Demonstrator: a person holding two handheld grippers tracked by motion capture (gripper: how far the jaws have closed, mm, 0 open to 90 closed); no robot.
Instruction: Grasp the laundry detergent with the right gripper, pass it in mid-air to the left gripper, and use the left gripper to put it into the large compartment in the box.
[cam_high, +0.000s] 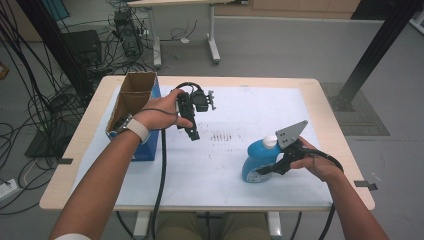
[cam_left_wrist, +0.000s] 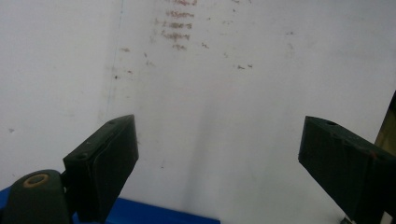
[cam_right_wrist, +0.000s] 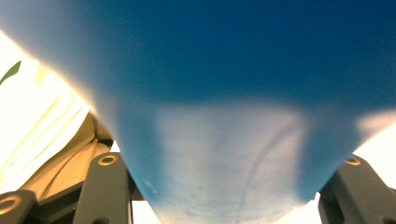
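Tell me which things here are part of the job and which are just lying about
Part of the job:
blue bottle, standing on the table, gripped by the right claw
cardboard box, open-topped, next to the left hand
left claw, open, held above the white table top

Lying about:
cables on the floor
second table at the back

- Blue bottle (cam_high: 257, 160) with white cap (cam_high: 270, 141), between black jaws of right gripper (cam_high: 270, 167); blurred blue and pale in right gripper view.
- Black left gripper (cam_high: 192, 131); beside it, brown box (cam_high: 131, 97) with blue side.
- White sheet (cam_left_wrist: 210, 93) beneath, flecked with reddish-brown marks (cam_left_wrist: 180, 28).
- Pale wood table (cam_high: 80, 145) edge.
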